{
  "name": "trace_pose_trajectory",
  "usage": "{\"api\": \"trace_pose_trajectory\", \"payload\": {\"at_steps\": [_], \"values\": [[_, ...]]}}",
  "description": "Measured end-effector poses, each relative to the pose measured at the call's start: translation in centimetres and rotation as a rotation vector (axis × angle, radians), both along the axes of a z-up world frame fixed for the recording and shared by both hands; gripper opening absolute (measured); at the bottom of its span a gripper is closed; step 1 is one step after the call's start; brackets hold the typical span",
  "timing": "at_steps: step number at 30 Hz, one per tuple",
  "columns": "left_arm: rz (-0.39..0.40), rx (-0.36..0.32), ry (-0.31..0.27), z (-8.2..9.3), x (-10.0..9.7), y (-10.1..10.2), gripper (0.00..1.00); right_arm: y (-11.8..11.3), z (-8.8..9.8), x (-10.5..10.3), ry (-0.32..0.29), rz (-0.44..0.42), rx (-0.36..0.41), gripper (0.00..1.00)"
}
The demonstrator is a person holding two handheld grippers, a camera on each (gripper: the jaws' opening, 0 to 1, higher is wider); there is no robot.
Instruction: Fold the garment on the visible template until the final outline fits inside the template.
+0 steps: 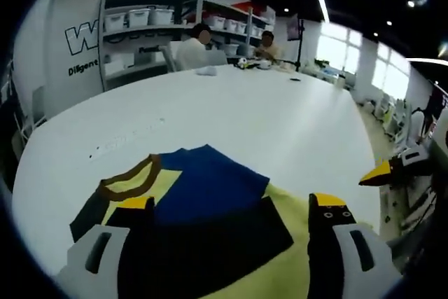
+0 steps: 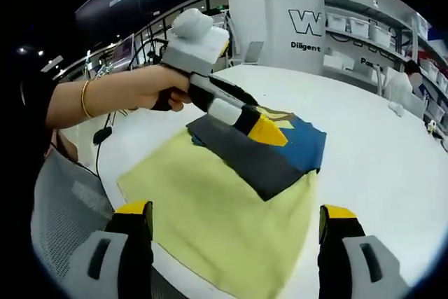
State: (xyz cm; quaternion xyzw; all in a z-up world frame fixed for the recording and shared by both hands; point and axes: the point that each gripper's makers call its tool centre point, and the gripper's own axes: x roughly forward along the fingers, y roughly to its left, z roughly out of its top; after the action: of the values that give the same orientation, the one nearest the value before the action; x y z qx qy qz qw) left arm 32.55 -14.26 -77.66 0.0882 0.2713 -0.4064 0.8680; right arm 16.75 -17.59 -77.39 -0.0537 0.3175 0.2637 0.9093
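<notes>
Folded garment (image 2: 280, 148) on yellow template (image 2: 217, 215), white desk (image 1: 280, 124); left claw (image 2: 269, 131) over garment, jaws apart; right claw (image 2: 234, 218) at 6 o'clock, apart

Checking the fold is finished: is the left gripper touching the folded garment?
Cannot tell. In the right gripper view the left gripper overlaps the garment; no gap or contact is plain.

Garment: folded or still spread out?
Folded. The garment lies in stacked blue and dark grey layers on the yellow template, a compact block.
</notes>
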Motion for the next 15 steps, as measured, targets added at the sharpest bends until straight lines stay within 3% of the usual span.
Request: {"api": "trace_pose_trajectory", "payload": {"at_steps": [11,15], "values": [[0.002,0.036,-0.031,0.9,-0.2,3.6,0.99,-0.2,0.5,2.8,-0.026,0.028,0.006,0.96],[-0.004,0.040,-0.033,1.0,-0.2,4.5,0.99,0.0,0.6,3.6,-0.032,0.038,0.011,0.89]]}}
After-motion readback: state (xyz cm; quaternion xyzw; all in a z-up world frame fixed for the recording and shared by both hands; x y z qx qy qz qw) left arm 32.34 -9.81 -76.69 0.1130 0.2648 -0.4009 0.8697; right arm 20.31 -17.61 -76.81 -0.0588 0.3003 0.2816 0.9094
